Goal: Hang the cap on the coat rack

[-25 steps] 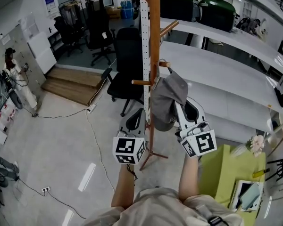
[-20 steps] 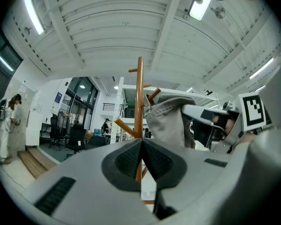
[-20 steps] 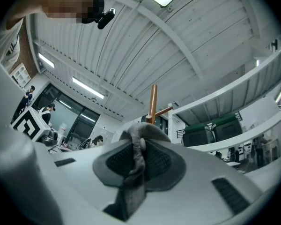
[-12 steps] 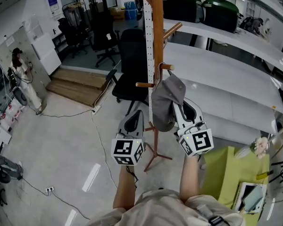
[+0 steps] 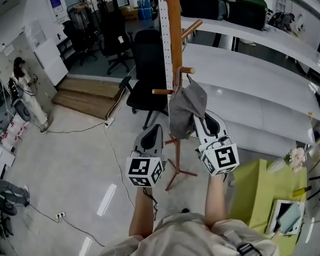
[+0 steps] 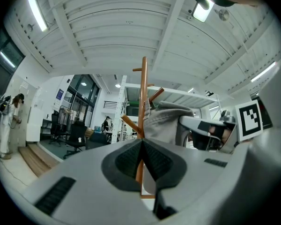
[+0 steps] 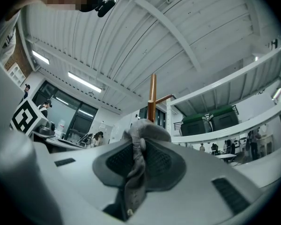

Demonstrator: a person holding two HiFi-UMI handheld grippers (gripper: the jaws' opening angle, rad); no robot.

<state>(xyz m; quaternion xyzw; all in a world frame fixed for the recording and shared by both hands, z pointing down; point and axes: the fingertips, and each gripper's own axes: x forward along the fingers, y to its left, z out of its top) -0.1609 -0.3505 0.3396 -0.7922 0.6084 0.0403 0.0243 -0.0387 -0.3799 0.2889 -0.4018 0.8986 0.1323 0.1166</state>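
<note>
The wooden coat rack (image 5: 174, 41) stands straight ahead, with short pegs sticking out of its pole. A grey cap (image 5: 185, 108) hangs against the pole just below a right-hand peg (image 5: 186, 70); whether it rests over the peg I cannot tell. My right gripper (image 5: 201, 122) is shut on the cap's lower fabric, and in the right gripper view the cloth (image 7: 139, 139) is pinched between the pads with the pole (image 7: 152, 95) behind. My left gripper (image 5: 156, 128) is shut and holds nothing, left of the pole. The left gripper view shows the rack (image 6: 143, 97) and cap (image 6: 161, 118).
A black office chair (image 5: 148, 63) stands behind the rack. White shelves (image 5: 245, 73) carrying green-lidded cases (image 5: 201, 1) run along the right. A yellow-green table (image 5: 261, 196) is at the lower right. A wooden step (image 5: 85, 95), a floor cable (image 5: 113, 159) and a standing person (image 5: 24, 89) are to the left.
The right gripper has carried the cap slightly left, closer to the pole, and the cap now hangs narrower and more upright under the peg. The left gripper has barely moved.
</note>
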